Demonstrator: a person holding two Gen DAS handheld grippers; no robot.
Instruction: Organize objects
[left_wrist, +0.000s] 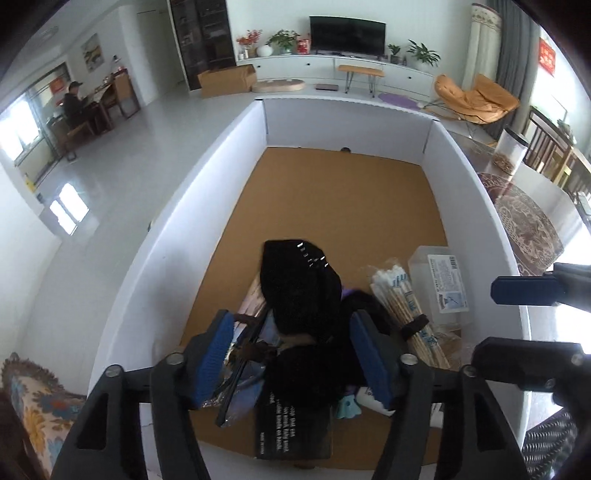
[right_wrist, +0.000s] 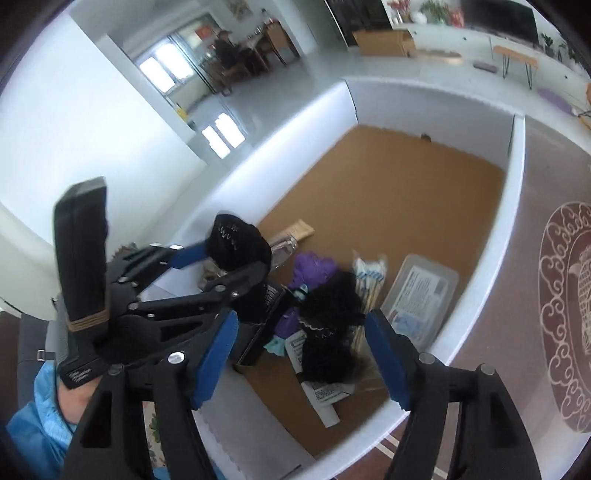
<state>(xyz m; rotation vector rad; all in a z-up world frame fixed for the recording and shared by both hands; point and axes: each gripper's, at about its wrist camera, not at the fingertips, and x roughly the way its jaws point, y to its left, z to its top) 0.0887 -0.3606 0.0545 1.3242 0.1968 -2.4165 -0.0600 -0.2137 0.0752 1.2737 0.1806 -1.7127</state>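
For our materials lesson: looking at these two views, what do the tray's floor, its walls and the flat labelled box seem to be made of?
Tray floor: looks like cork or fibreboard, matte tan and evenly grained.
Tray walls: probably painted board or foam sheet, smooth white, with a visible corner seam.
Flat labelled box: translucent frosted plastic, apparently, since the floor shows faintly through its rounded edges.

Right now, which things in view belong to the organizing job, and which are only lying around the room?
Job: white box, black fuzzy item, cotton swabs, clear plastic case, purple item.
Around: television, orange chair, cardboard carton.
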